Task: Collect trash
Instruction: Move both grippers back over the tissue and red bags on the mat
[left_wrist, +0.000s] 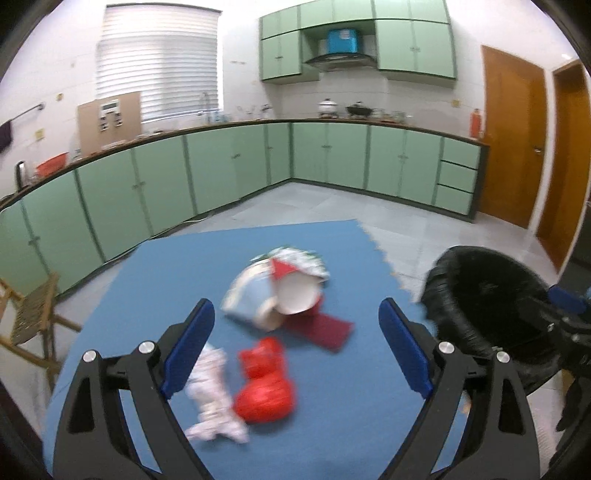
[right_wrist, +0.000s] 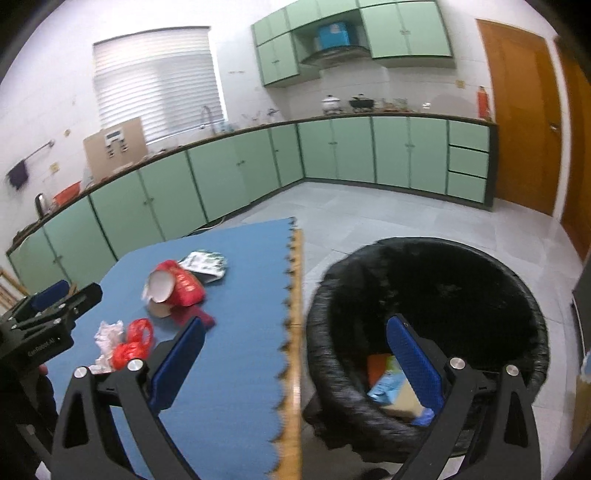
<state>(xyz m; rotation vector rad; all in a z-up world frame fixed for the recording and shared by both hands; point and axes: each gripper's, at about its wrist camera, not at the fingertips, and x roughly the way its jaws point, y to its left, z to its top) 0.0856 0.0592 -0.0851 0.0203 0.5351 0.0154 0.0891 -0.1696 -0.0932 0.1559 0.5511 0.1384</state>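
Trash, assorted, lying loose on a blue foam mat (left_wrist: 332, 406); mat bordered on its right by a tan jagged interlocking edge (right_wrist: 293, 332); grey tiled floor (right_wrist: 369, 206) beyond. Items on the mat: one crumpled red plastic bag (left_wrist: 266, 384); one crumpled white patterned paper (left_wrist: 212, 398), touching the red bag's left side; one paper cup (left_wrist: 295, 295) lying on its side, white mouth toward the camera; one dark red flat strip (left_wrist: 325, 330) just beneath the cup; one pale blue and white wrapper (left_wrist: 247, 299) touching the cup's left; one green-and-white printed packet (left_wrist: 306, 260) behind the cup. All blurred; finer detail cannot be told.

Bin (right_wrist: 424, 295), round, lined with a black bag, standing on the floor just beside the mat's right edge; contents visible in the right wrist view: blue packaging (right_wrist: 384, 387), an orange piece, brown cardboard.

Left gripper (left_wrist: 295, 350): jaws spread wide, nothing between the blue pads, poised over the mat with the red bag and white paper seen between them.

Right gripper (right_wrist: 295, 365): jaws spread wide, empty; right finger over the bin's mouth, left finger over the mat.

Surroundings: green kitchen cabinets (left_wrist: 221, 170), window blind, wooden doors.
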